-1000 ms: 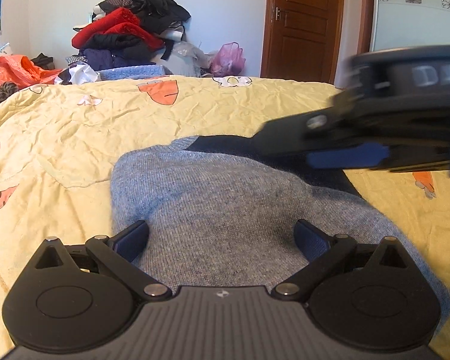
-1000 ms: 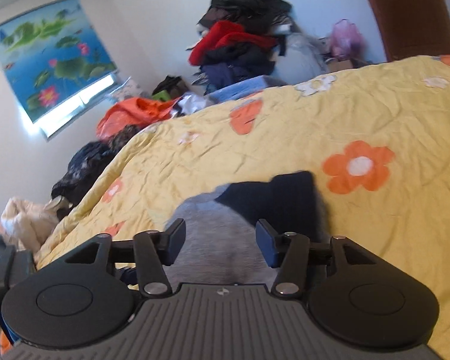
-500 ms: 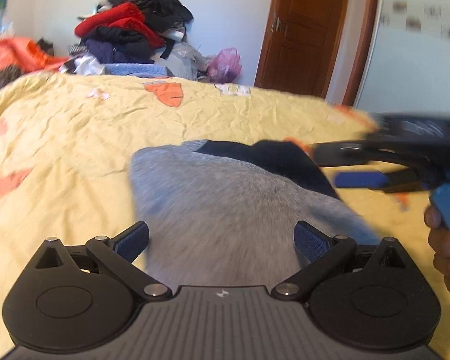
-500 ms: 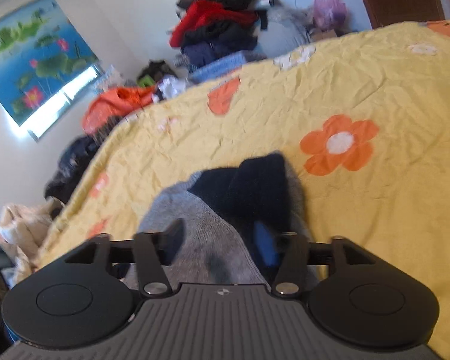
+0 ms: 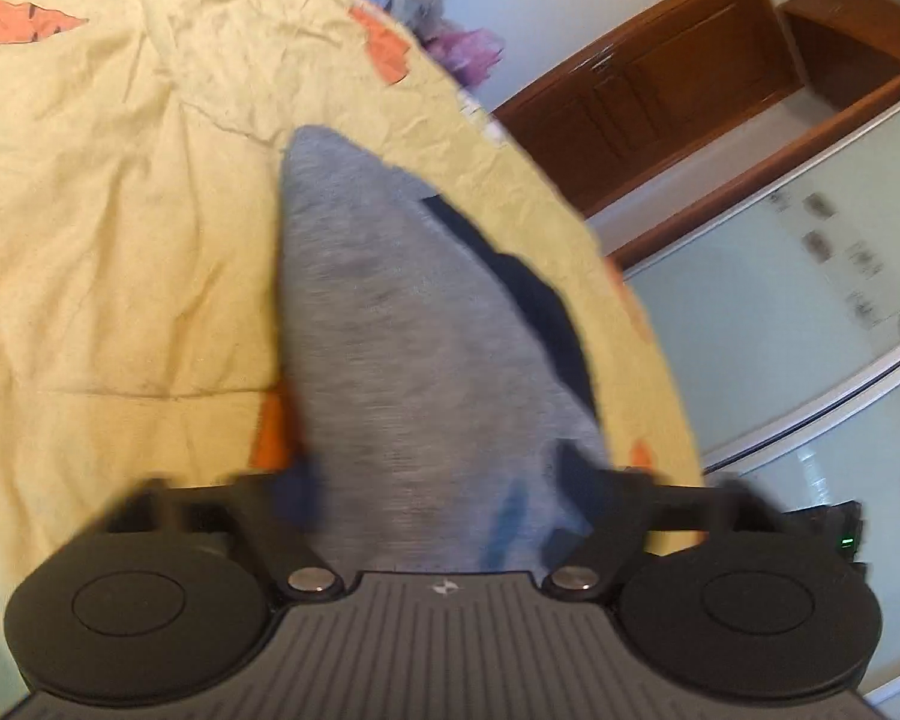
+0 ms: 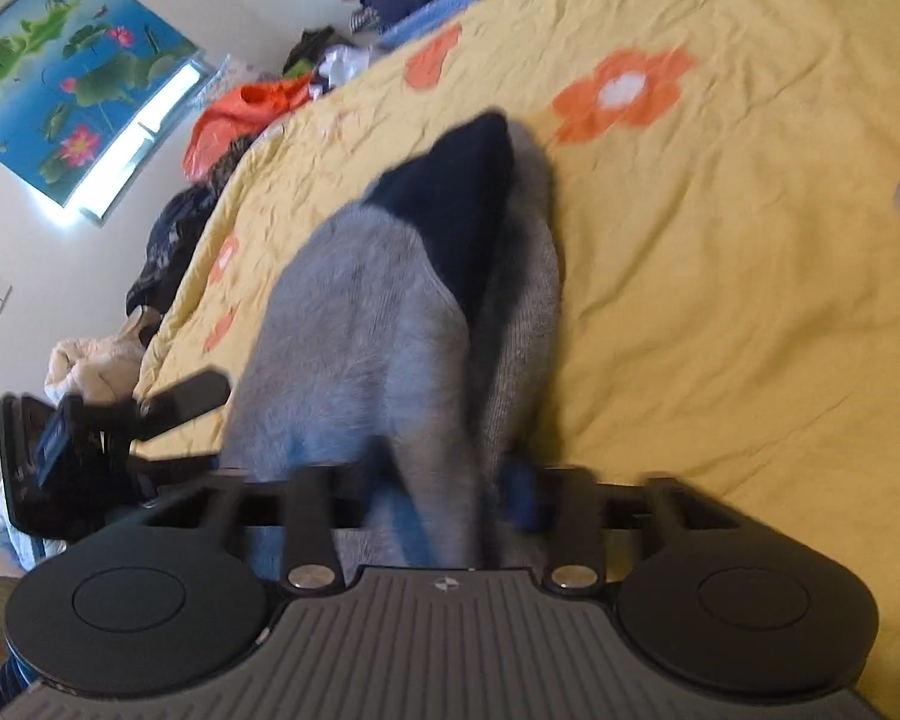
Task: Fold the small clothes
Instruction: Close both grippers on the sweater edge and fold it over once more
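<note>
The left hand-held gripper [image 5: 417, 495] has just been narrowing its jaws around the near edge of the grey sweater [image 5: 390, 324]. The knit fills the gap between its fingers [image 5: 297, 495], but blur hides whether the pads press it, so a grip cannot be told. The right hand-held gripper [image 6: 444, 492] has also just been closing, and a raised fold of the sweater [image 6: 360, 330] is bunched between its blue pads [image 6: 525, 498], which appear to pinch it.

The sweater lies on the bed's yellow quilt [image 5: 90, 210] with orange flowers, its navy part [image 6: 450, 198] at the far end.

The left view alone shows a wooden door [image 5: 648, 96] and a pale sliding wardrobe panel [image 5: 780, 312]. The right view alone shows the lotus blind [image 6: 72, 78] over the window, clothes heaped [image 6: 252, 111] beside the bed, and the left hand-held gripper seen from the side at the sweater's left edge.
</note>
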`<state>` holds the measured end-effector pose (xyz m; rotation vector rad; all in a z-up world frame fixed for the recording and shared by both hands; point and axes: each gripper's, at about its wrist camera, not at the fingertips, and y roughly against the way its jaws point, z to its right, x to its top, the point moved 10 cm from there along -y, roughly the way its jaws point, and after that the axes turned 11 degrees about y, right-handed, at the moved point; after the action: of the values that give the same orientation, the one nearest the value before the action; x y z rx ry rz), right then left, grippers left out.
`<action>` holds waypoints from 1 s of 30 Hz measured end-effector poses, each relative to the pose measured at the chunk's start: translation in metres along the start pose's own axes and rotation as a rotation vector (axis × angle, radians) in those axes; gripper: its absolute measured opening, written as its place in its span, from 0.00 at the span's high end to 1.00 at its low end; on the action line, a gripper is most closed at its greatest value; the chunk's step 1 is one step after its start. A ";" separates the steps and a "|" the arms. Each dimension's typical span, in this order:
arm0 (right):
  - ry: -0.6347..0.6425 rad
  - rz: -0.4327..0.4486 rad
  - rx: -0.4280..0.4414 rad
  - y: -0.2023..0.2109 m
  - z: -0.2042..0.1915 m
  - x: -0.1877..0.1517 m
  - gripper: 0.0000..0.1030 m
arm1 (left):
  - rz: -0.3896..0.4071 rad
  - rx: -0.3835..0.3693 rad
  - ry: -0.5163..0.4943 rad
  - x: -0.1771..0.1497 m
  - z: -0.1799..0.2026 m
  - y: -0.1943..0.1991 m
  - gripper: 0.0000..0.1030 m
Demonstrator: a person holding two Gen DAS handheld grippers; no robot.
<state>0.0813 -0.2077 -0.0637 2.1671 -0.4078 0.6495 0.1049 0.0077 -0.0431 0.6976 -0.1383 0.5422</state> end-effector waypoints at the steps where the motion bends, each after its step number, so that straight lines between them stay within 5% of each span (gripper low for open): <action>1: 0.001 -0.006 0.013 -0.003 -0.004 -0.001 0.72 | -0.007 0.015 -0.017 0.000 -0.001 0.000 0.63; 6: 0.020 -0.021 0.076 0.007 -0.027 -0.013 0.74 | 0.024 0.100 -0.167 -0.003 0.003 0.015 0.64; 9: -0.003 -0.006 0.045 0.005 -0.013 -0.019 0.75 | 0.027 0.119 -0.212 -0.011 0.001 0.014 0.53; 10: -0.028 0.019 0.056 0.008 -0.009 -0.019 0.72 | 0.029 0.134 -0.215 -0.015 0.003 0.018 0.49; 12: -0.077 0.048 0.056 0.016 -0.007 -0.020 0.60 | 0.044 0.143 -0.240 -0.025 0.006 0.030 0.23; 14: -0.039 0.078 0.023 0.030 -0.011 -0.023 0.45 | 0.063 0.114 -0.245 -0.038 0.006 0.045 0.17; 21: 0.044 0.098 0.006 0.077 -0.017 -0.038 0.44 | 0.073 0.004 -0.100 -0.058 -0.017 0.067 0.17; 26: -0.016 0.030 0.037 0.054 -0.008 -0.041 0.44 | 0.011 -0.115 0.073 -0.046 -0.016 0.051 0.18; 28: -0.030 0.000 0.058 0.040 -0.013 -0.043 0.43 | -0.026 -0.145 0.110 -0.046 -0.013 0.044 0.31; 29: -0.023 -0.003 0.071 0.035 -0.015 -0.042 0.47 | -0.049 -0.138 0.128 -0.047 -0.014 0.039 0.67; 30: -0.029 -0.005 0.083 0.030 -0.017 -0.042 0.55 | -0.067 -0.112 0.142 -0.047 -0.018 0.035 0.85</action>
<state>0.0270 -0.2099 -0.0595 2.2583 -0.3968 0.6429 0.0452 0.0213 -0.0505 0.5512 -0.0128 0.5143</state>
